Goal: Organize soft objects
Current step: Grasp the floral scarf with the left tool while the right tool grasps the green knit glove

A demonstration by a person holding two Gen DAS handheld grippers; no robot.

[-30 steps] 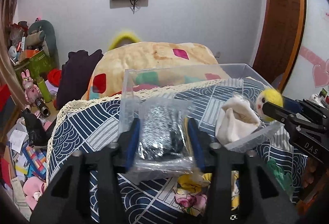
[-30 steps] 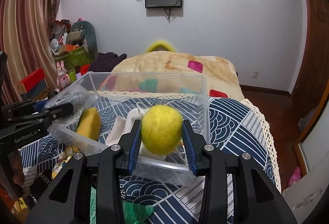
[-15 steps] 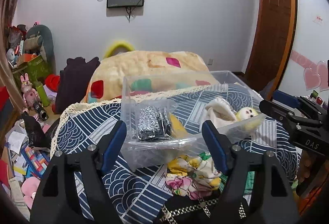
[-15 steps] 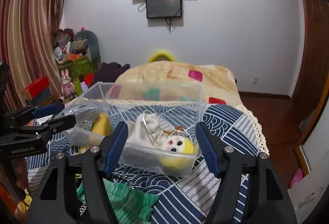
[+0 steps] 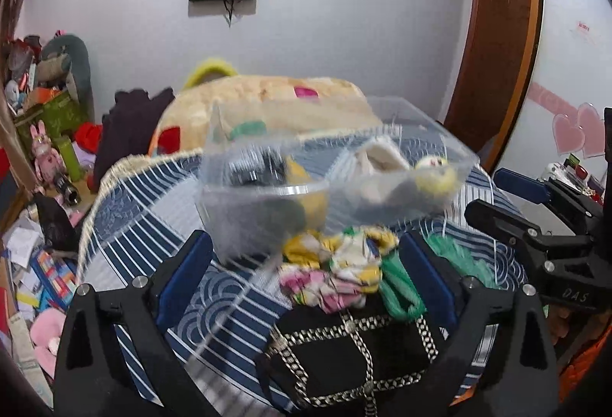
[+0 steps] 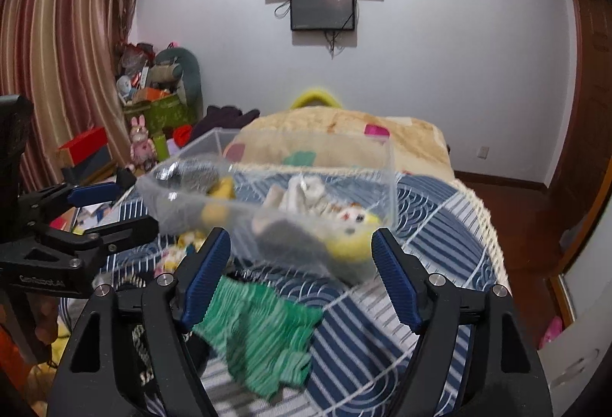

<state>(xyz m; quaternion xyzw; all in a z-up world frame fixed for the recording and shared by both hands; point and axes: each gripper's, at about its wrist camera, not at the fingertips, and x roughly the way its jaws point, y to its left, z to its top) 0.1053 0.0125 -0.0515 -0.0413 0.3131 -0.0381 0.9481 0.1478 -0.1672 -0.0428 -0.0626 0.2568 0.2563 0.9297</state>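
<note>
A clear plastic bin [image 5: 440,134] [image 6: 386,164] stands on the blue patterned bedspread [image 5: 145,225]. Inside lie a bagged grey item [image 5: 252,164], a yellow soft piece [image 5: 302,172], a cream cloth [image 5: 378,157] and a yellow ball toy with a face [image 5: 436,176] [image 6: 355,225]. In front of the bin lie a floral cloth [image 5: 336,271], a green knit cloth [image 6: 264,329] [image 5: 397,290] and a black bag with chain trim [image 5: 359,352]. My left gripper [image 5: 306,279] is open and empty, back from the bin. My right gripper [image 6: 298,275] is open and empty above the green cloth.
A large beige patterned pillow [image 5: 275,99] lies behind the bin. Toys, boxes and papers clutter the floor at the left [image 5: 46,164]. A wooden door [image 5: 497,34] is at the right. The bedspread's lace edge [image 6: 489,225] marks the bed's right side.
Both grippers opened, dropping the bagged grey item and the yellow ball toy into the bin, then pulled back toward me and opened wider.
</note>
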